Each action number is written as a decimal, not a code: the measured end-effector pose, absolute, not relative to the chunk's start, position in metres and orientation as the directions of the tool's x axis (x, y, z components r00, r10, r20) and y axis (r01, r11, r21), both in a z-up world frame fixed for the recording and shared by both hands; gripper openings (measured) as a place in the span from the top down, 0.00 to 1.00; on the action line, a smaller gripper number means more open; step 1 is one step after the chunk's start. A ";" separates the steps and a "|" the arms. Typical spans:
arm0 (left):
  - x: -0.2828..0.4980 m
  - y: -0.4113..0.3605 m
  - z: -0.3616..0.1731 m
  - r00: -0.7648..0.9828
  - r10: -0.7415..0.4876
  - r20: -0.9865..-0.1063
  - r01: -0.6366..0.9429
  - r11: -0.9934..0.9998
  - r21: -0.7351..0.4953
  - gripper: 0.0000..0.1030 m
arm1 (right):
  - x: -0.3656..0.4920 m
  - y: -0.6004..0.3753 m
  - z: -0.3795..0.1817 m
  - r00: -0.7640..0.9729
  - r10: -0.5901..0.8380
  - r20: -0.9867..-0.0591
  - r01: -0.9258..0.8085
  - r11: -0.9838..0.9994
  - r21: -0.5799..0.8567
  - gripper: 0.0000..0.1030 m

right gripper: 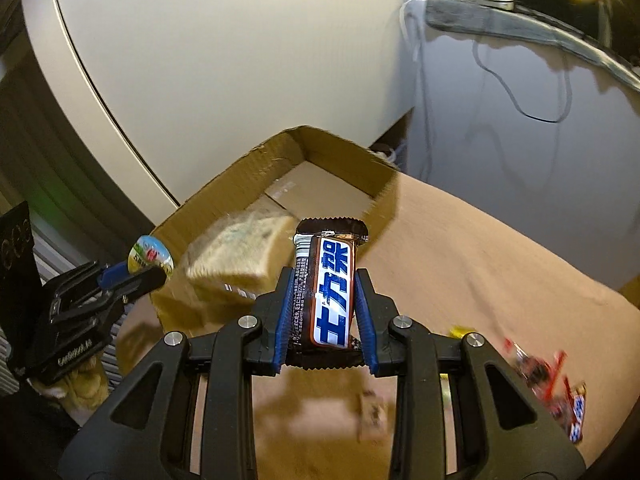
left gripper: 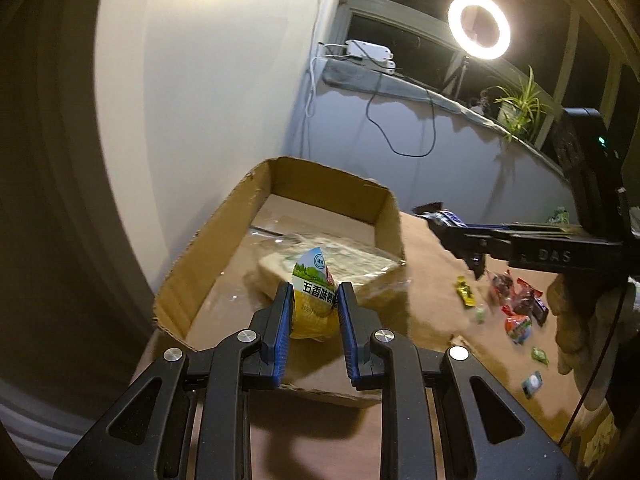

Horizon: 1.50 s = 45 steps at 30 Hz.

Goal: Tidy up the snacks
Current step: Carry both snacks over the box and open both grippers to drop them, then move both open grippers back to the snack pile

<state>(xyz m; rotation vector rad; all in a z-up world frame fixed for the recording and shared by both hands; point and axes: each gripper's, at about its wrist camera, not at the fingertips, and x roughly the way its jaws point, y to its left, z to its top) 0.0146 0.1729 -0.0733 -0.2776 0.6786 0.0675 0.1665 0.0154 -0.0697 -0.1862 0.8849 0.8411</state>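
The left gripper (left gripper: pixel 314 304) holds a yellow packet (left gripper: pixel 314 300), just before the cardboard box (left gripper: pixel 224 220). The right gripper (right gripper: pixel 326 300) clamps a chocolate bar (right gripper: pixel 330 292), long axis forward, beside the box's right wall.

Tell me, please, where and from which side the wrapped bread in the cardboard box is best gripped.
Grip the wrapped bread across its thick side edges, coming from above through the cardboard box's open top. The loaf lies flat and looks wide, and the walls block a sideways approach. The loose clear wrap may slip.
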 end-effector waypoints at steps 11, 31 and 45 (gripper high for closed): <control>0.024 0.187 -0.077 0.773 -0.021 -0.634 -0.180 0.951 -0.250 0.79 | 0.187 0.075 -0.082 0.305 0.564 -0.767 -0.752 0.637 0.169 0.71; 0.011 0.163 -0.062 0.799 0.002 -0.601 -0.156 0.967 -0.203 0.60 | 0.181 0.026 -0.058 0.411 0.554 -0.724 -0.720 0.684 0.115 0.44; 0.024 0.060 -0.077 0.732 -0.203 -0.651 0.057 0.970 -0.238 0.60 | 0.163 -0.142 -0.054 0.520 0.475 -0.710 -0.588 0.802 0.106 0.44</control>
